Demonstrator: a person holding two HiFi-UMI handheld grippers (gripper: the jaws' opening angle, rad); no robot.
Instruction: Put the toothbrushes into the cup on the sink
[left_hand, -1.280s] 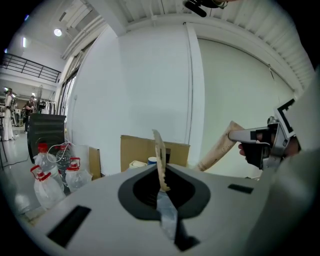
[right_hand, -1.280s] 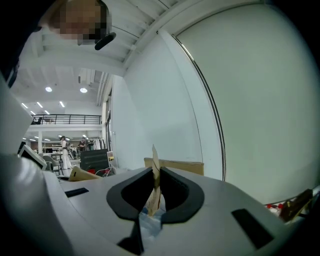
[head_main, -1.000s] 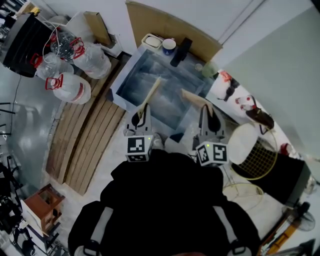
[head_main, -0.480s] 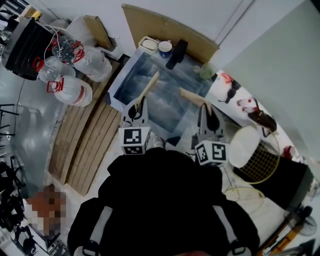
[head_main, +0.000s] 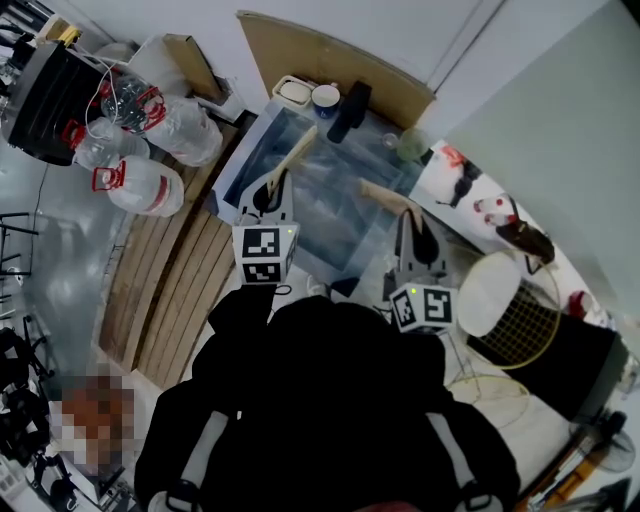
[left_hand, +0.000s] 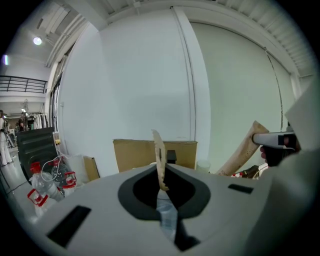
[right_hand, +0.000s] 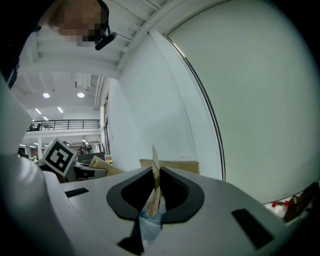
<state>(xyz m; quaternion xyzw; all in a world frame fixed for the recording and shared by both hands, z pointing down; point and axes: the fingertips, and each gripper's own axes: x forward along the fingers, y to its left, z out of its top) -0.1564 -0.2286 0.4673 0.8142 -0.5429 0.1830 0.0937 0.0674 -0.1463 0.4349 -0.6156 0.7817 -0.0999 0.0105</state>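
Showing two paper-wrapped toothbrushes held above a sink (head_main: 232, 172), described from left to right.

- **Left gripper** (head_main: 270, 192): the jaws are closed on the lower end of the left toothbrush (head_main: 298, 156). It is a flat tan pack, and the left gripper view shows it standing edge-on between the pads.
- **Cup** (head_main: 325, 97): small and round, upright on the far ledge of the sink, well apart from both packs.
- **Right gripper** (head_main: 412, 218): the jaws are clamped on the lower end of the right toothbrush (head_main: 386, 192). Its free end slants leftward over the basin.

Handling, as a judgement — each pack looks light and thin. It seems stiff along its length but likely to flex or swivel about the pads. The smooth card face could also slide in the grip. A hold near one end, as here, leaves the long free end to enter the cup first.

Several things are not resolved. The brushes themselves lie inside their wrapping. The cup's interior is too small to read. The person's body covers the near edge of the sink. The cup cannot be picked out with confidence in either gripper view — jaws and packs fill the centre.
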